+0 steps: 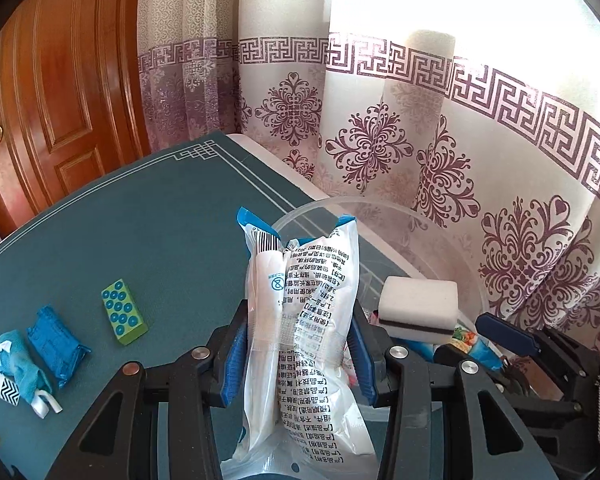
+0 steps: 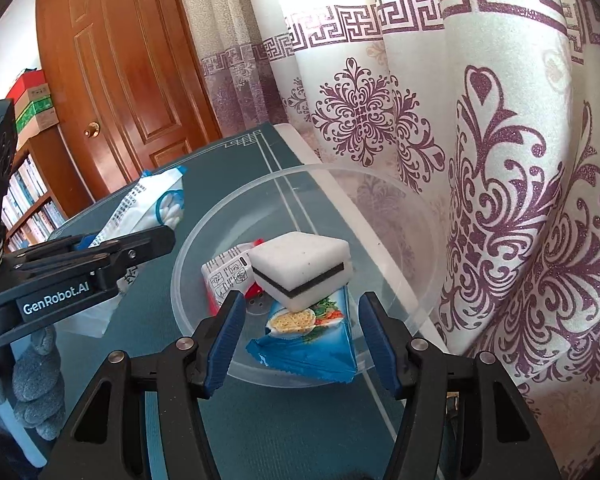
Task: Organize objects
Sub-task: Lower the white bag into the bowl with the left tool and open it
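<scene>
We are pinching the white packet [image 1: 300,320] upright in the left gripper [image 1: 298,354], carrying it toward the clear bowl [image 2: 380,184] at one o'clock, where the sponge [image 2: 300,270] is resting; the right gripper [image 2: 300,344] is hanging spread, empty.

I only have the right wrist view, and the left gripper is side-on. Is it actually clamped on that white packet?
Observer: Yes. The left wrist view shows the left gripper shut on the white packet, with a blue pad pressing each side.
Operator: What else is waiting to be sorted?
Observer: Out of your view, a green block with blue dots, a blue packet and a teal cloth lie on the table, left of the gripper.
</scene>
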